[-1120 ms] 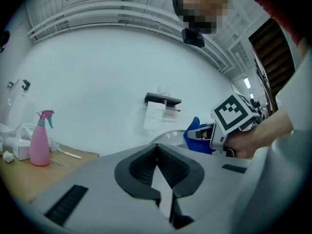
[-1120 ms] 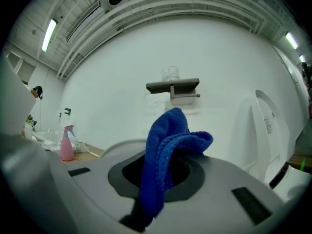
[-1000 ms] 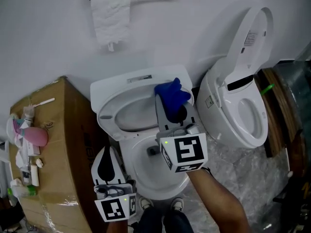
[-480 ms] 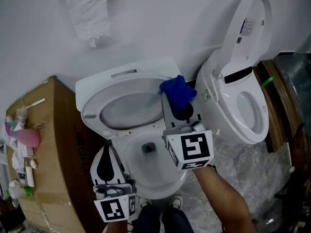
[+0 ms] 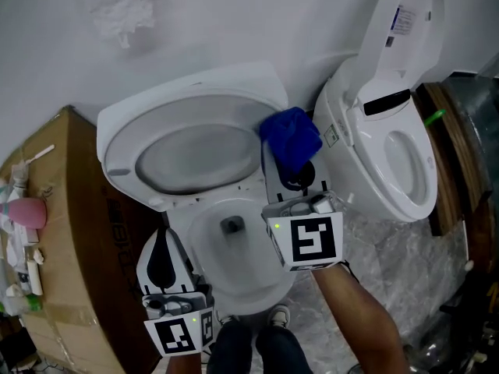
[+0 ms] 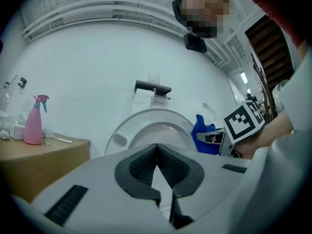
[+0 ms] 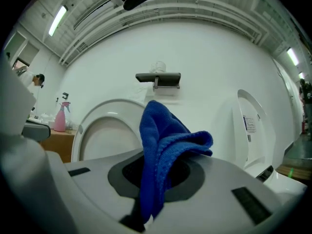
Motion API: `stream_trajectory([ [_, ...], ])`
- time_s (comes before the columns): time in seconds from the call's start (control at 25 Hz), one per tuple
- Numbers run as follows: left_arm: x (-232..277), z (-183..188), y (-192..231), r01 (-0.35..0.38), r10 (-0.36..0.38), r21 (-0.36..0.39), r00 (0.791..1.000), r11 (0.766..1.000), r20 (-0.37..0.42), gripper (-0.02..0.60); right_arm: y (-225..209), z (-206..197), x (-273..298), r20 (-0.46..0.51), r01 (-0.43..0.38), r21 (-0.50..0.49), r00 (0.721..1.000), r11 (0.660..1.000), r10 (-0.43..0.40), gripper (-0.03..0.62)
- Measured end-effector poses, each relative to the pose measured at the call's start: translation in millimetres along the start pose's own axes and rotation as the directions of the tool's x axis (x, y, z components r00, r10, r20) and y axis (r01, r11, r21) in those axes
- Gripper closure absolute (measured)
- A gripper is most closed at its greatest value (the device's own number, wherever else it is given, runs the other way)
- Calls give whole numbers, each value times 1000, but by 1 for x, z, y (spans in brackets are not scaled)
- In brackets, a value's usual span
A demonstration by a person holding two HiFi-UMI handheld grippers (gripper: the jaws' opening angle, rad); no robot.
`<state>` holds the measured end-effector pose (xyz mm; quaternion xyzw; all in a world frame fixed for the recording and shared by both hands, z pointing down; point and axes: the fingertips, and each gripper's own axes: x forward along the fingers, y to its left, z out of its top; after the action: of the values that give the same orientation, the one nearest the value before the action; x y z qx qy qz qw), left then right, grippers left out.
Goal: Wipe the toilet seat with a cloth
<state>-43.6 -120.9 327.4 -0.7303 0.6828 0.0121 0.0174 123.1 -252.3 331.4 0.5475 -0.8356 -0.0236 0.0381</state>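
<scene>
Blue cloth (image 5: 290, 135) hangs clamped in right hand-held gripper (image 5: 291, 166) near toilet seat (image 5: 125, 135).

The head view looks steeply down from above the left gripper (image 5: 162, 240) and right gripper (image 5: 292, 170), with the raised toilet seat (image 5: 187, 150) just beyond their fingers. Each gripper view sits close behind its own fingers, left (image 6: 139, 167) and right (image 7: 234, 179), and looks level along them. The cloth (image 7: 161, 150) blocks the middle of the right one. All three views share the seat. Both gripper views share the paper holder (image 6: 152, 87) on the wall ahead.
</scene>
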Motion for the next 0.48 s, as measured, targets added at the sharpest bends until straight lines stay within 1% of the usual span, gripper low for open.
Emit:
stream_trajectory([
  [0.16,-2,-20,1,-5,5,-2,1000,1000,-7,566,-3,-32,-2,-31,22,16,999,1000,-21,533],
  [0.32,-7,-40,3,-3,3,-2,1000,1000,-15,566,-7,-76,-3,-79,64,65,995,996,-59,533],
  [0.48,-11,-63,9,-6,6,4,1000,1000,-20,566,-5,-116,-4,-114,87,79,990,993,-78,533],
])
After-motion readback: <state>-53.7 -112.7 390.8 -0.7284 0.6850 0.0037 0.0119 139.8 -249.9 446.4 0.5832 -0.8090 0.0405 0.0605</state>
